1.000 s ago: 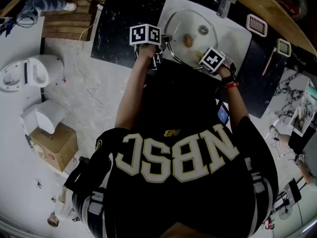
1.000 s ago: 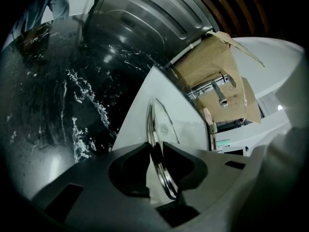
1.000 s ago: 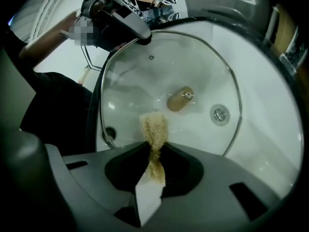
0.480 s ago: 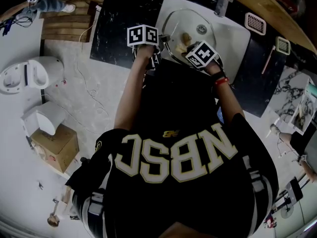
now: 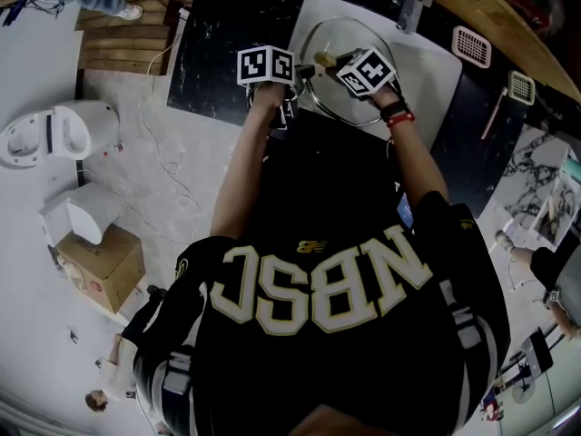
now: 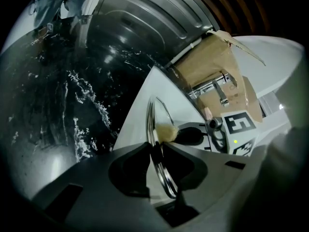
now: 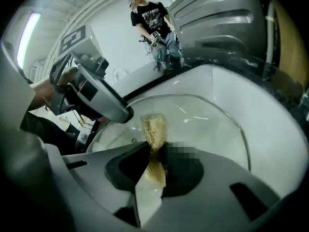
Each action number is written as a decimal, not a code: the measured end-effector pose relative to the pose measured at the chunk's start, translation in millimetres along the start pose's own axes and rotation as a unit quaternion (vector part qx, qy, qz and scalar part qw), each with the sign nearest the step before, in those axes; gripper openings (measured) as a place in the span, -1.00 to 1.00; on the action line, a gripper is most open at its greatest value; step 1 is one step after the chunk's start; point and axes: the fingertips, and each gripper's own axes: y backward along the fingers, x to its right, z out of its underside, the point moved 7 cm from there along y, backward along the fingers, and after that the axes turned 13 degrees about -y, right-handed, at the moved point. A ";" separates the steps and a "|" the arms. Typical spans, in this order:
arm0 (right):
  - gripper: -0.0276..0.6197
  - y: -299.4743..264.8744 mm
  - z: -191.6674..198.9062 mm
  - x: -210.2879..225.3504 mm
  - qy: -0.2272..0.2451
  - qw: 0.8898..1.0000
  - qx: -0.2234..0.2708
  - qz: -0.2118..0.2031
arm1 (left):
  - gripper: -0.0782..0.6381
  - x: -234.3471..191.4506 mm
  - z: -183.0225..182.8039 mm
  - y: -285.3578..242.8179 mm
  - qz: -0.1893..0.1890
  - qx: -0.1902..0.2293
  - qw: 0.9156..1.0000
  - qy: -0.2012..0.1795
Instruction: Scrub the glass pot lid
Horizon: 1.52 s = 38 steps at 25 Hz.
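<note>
The glass pot lid (image 5: 349, 36) lies tilted in the white sink (image 5: 431, 71). My left gripper (image 5: 296, 78) is shut on its metal rim at the left side; in the left gripper view the rim (image 6: 155, 129) runs edge-on between the jaws of my left gripper (image 6: 155, 150). My right gripper (image 5: 332, 61) is shut on a tan scouring pad (image 7: 154, 125), which it presses on the glass (image 7: 212, 124) near the lid's upper left. The pad (image 6: 166, 132) also shows just behind the rim. In the right gripper view my right gripper (image 7: 155, 150) faces the left gripper (image 7: 94, 98) close by.
A faucet (image 5: 410, 5) stands at the sink's far edge. Black marble counter (image 5: 218, 53) flanks the sink. Two small grilles (image 5: 470, 45) and a wooden-handled tool (image 5: 495, 112) lie on the right counter. A person (image 7: 152, 18) stands in the background.
My right gripper has swept the pad leftward across the lid, from its right rim to near the left gripper. The left gripper and the lid have stayed put.
</note>
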 end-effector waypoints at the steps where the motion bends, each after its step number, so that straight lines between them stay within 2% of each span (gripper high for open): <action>1: -0.66 -1.0 -2.2 5.6 -0.009 1.000 0.009 -0.011 | -0.51 -0.1 -0.1 0.0 0.001 0.000 1.000 0.000; 6: -0.64 -3.3 -8.9 39.1 -0.084 0.992 0.076 -0.053 | -0.51 -0.5 0.1 0.2 0.004 -0.001 1.000 0.001; 11: -0.63 -3.0 -9.1 72.3 -0.167 0.971 0.151 -0.084 | -0.51 0.1 0.3 -0.3 0.004 0.000 1.000 0.000; 13: -0.63 -2.0 -7.4 85.2 -0.187 0.964 0.173 -0.072 | -0.51 -0.3 0.4 -0.2 0.004 -0.001 1.000 0.000; 16: -0.63 1.1 -1.4 102.0 -0.185 0.966 0.180 -0.027 | -0.51 0.5 0.2 0.0 0.005 -0.002 1.000 0.002; 20: -0.62 4.9 14.9 117.6 -0.163 0.974 0.157 0.036 | -0.50 0.1 0.3 0.3 0.006 -0.004 1.000 0.001; 24: -0.62 14.3 36.8 130.2 -0.155 0.976 0.118 0.093 | -0.50 0.8 0.0 -0.6 0.009 -0.004 1.000 0.001; 29: -0.61 25.0 67.3 126.1 -0.108 0.981 0.024 0.159 | -0.50 0.1 0.5 -0.7 0.008 -0.004 1.000 0.001; 34: -0.60 30.8 94.1 101.3 -0.047 0.982 -0.043 0.175 | -0.50 0.4 0.3 -0.5 0.010 -0.004 1.000 0.000; 38: -0.62 31.7 106.2 72.2 -0.019 0.985 -0.066 0.160 | -0.50 0.2 0.7 -0.6 0.011 -0.003 1.000 -0.002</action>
